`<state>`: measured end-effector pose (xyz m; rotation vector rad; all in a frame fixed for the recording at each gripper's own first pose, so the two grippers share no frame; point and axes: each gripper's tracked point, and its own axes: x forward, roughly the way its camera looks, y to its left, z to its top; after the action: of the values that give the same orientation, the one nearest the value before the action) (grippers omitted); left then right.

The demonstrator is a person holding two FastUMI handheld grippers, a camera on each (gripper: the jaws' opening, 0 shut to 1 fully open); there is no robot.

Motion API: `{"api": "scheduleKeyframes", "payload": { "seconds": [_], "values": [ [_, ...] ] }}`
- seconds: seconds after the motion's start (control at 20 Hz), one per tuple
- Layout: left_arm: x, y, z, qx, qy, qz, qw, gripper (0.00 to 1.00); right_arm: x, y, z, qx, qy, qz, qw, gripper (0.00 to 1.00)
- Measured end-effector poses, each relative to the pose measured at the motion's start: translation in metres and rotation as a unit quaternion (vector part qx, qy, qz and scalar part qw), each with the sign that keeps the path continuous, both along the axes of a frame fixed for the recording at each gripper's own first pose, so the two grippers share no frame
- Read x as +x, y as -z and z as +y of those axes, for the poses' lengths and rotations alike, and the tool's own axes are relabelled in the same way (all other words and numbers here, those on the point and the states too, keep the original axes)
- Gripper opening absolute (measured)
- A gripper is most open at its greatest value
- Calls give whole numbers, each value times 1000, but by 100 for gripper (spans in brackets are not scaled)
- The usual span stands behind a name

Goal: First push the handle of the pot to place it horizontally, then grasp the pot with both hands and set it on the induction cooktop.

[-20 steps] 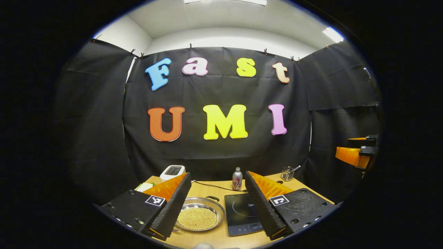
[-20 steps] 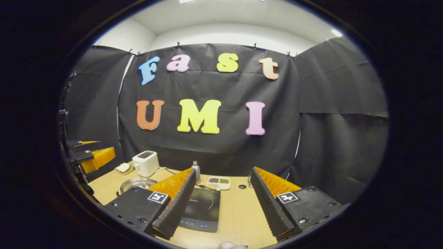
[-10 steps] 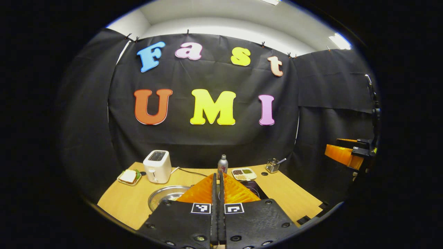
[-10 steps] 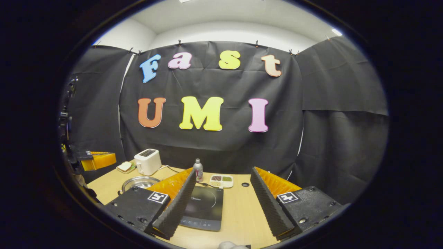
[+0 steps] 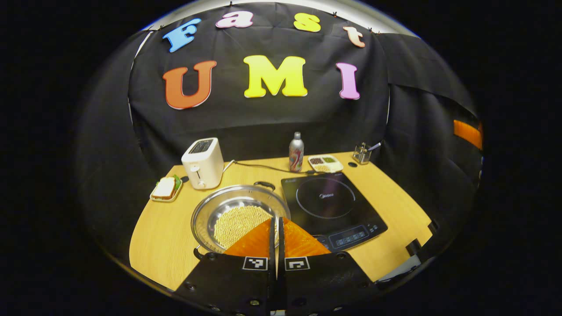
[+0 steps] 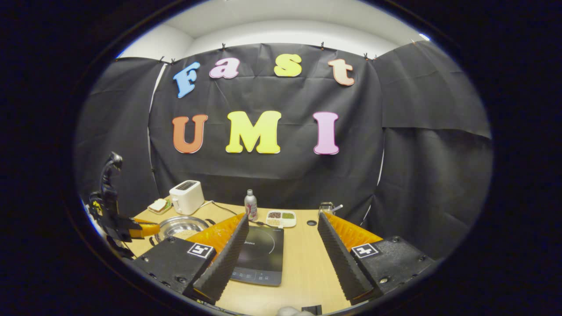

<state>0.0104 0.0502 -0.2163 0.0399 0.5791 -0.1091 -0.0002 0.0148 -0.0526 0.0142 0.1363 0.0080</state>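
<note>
Left tongs dipped over pot, closed empty; right tongs wide apart; toaster behind.

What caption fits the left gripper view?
Shut left claw above the pot, beside the cooktop.

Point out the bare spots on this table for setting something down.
Free: table left of the pot, below the sandwich plate; also right of the induction cooktop. Crowded: back edge, with toaster, bottle, snack tray.
</note>
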Motion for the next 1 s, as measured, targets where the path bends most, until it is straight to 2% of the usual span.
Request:
{"api": "scheduleKeyframes", "payload": {
  "seconds": [0.15,0.2,0.5,0.7,1.0],
  "values": [
    [-14,36,16,2,-1,59,998,0,0,11,-7,2,9,14,1000,97],
    [-15,47,22,8,1,74,997,0,0,13,-8,4,10,18,1000,99],
    [-32,107,46,34,32,187,981,0,0,22,-10,5,12,30,999,97],
    [-32,128,69,65,54,229,970,0,2,27,-10,7,10,40,999,97],
    [-25,137,100,105,54,251,961,0,4,33,-12,8,11,47,999,99]
  ]
}}
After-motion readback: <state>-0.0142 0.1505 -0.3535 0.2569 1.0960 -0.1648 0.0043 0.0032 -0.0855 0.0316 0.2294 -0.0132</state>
